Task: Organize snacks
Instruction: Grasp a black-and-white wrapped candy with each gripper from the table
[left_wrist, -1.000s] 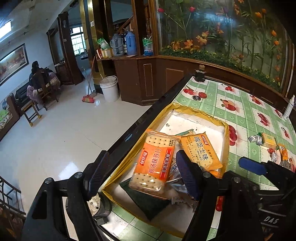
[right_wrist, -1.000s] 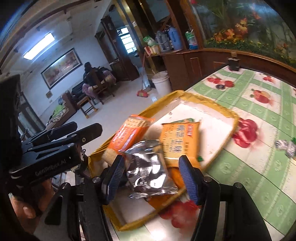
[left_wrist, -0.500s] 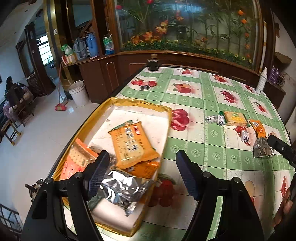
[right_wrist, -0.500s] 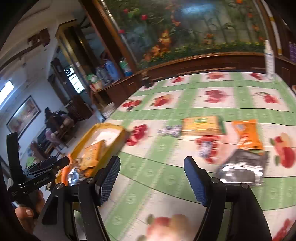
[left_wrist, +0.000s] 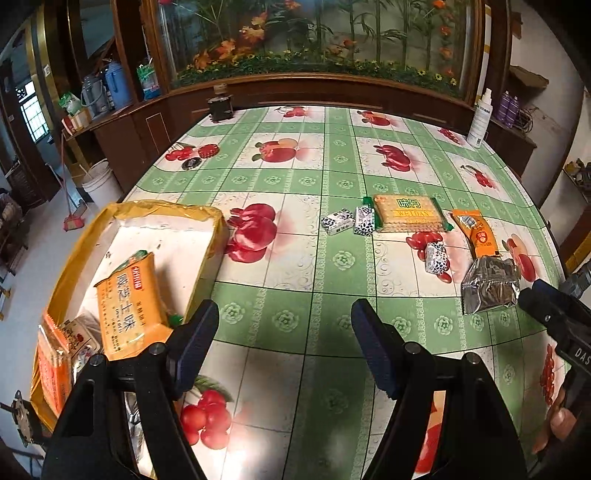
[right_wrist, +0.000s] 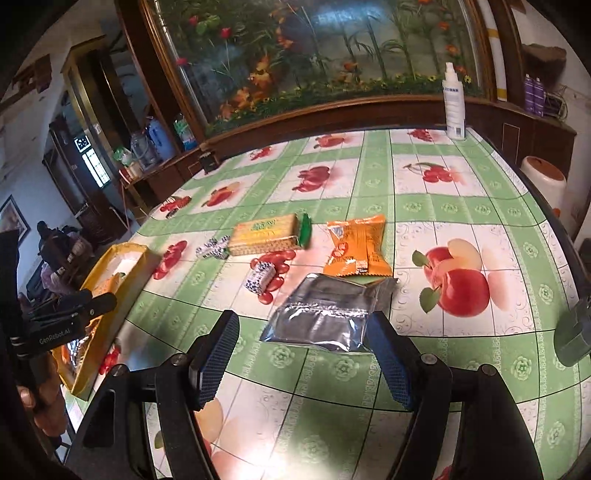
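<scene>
The right gripper (right_wrist: 301, 356) hangs over the table (right_wrist: 461, 206) with its jaws wide and nothing in them. The silver foil pack (right_wrist: 332, 314) lies flat just past the tips, so it looks like the next snack to pick up. To do this well, come down with one jaw on each side of the pack, near its middle. Foil is thin and slippery, so pinch it firmly and lift slowly. Then carry it left to the yellow tray (left_wrist: 162, 210), which sits at the near left edge of the table.

The left gripper (left_wrist: 284, 343) also has its jaws wide and holds nothing. It is over bare table just right of the tray.

Still out on the table are six snacks:
- one silver foil pack
- one orange pack (right_wrist: 356, 245)
- one long cracker pack with green ends (right_wrist: 267, 234)
- three little black-and-white candies: two (left_wrist: 349, 220) side by side and one (left_wrist: 436, 257) alone

In the tray I can count one big orange pack (left_wrist: 127, 295) and one orange cracker pack (left_wrist: 53, 365). More may be hidden behind the left gripper.
</scene>
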